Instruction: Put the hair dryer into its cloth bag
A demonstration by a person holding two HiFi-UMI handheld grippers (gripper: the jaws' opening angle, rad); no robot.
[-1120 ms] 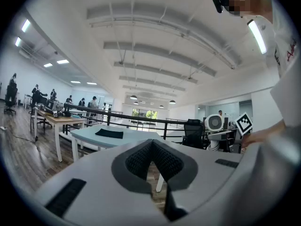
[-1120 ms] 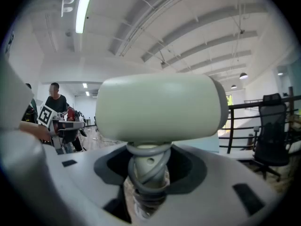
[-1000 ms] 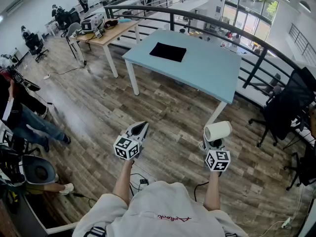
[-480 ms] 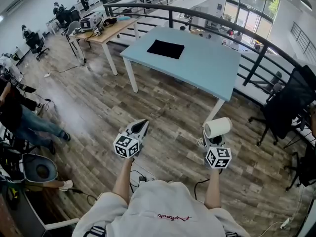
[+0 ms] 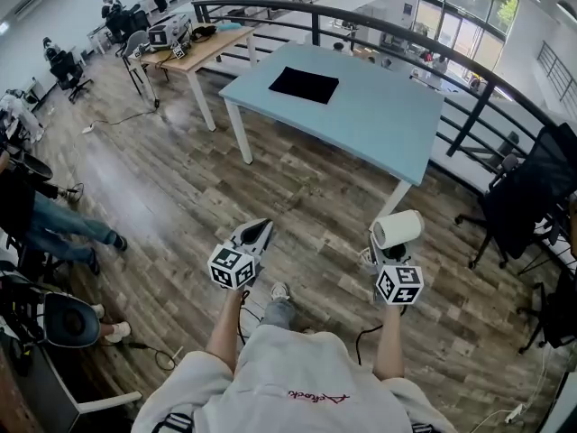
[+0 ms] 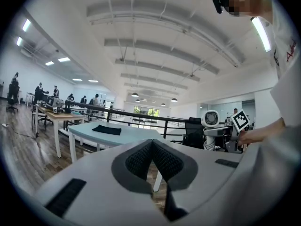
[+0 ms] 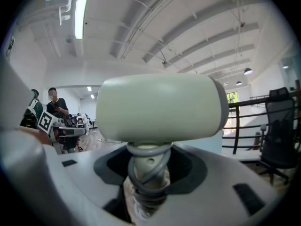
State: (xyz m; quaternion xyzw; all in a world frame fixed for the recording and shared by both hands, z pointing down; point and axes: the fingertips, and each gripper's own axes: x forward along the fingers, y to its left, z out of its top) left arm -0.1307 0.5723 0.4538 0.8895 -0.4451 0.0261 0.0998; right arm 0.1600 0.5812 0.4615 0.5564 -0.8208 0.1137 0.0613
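Head view: my shoe (image 5: 280,290) now shows between my arms. My left hand-held gripper (image 5: 258,233) stays closed and empty, and my right hand-held gripper (image 5: 389,253) still clamps the hair dryer (image 5: 398,229) by its handle. The cloth bag (image 5: 305,85) lies near the counter's (image 5: 379,124) far left corner.

Bare wood floor (image 5: 297,197) leads to the table (image 5: 379,124), railing (image 5: 471,120) behind it.
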